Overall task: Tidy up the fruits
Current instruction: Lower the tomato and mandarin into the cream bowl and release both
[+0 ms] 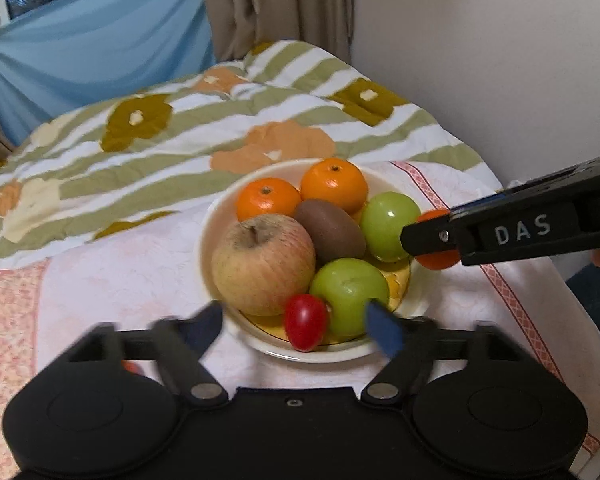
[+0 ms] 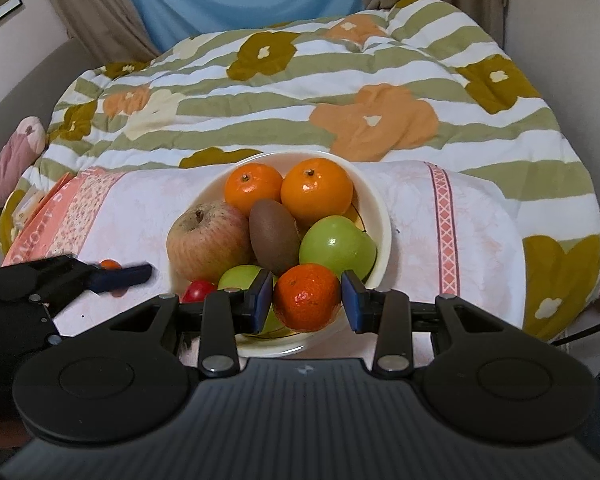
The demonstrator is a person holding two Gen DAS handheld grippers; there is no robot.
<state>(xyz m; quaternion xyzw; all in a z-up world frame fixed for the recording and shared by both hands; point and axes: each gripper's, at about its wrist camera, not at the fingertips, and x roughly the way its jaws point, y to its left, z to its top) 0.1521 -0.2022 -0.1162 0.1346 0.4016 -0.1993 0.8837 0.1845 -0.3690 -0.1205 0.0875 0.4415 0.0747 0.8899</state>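
A cream bowl [image 1: 216, 216] [image 2: 380, 216] sits on a pink-white towel. It holds a big apple [image 1: 263, 265] [image 2: 208, 240], a kiwi [image 1: 331, 232] [image 2: 274, 236], two tangerines [image 1: 334, 185] [image 2: 316, 192], two green apples [image 1: 350, 286] [image 2: 336, 246] and a red cherry tomato [image 1: 306, 322] [image 2: 198, 290]. My right gripper [image 2: 306, 300] is shut on a third tangerine [image 2: 306, 298] [image 1: 438, 258], held above the bowl's near rim. My left gripper [image 1: 296, 324] is open and empty, its fingertips either side of the tomato at the bowl's near edge.
The towel [image 1: 112, 264] [image 2: 480, 240] lies over a flowered green-striped quilt [image 1: 160, 152] [image 2: 300, 92]. A small orange-red fruit [image 2: 110, 265] lies on the towel left of the bowl, behind the left gripper's finger. A blue sheet and curtains hang behind.
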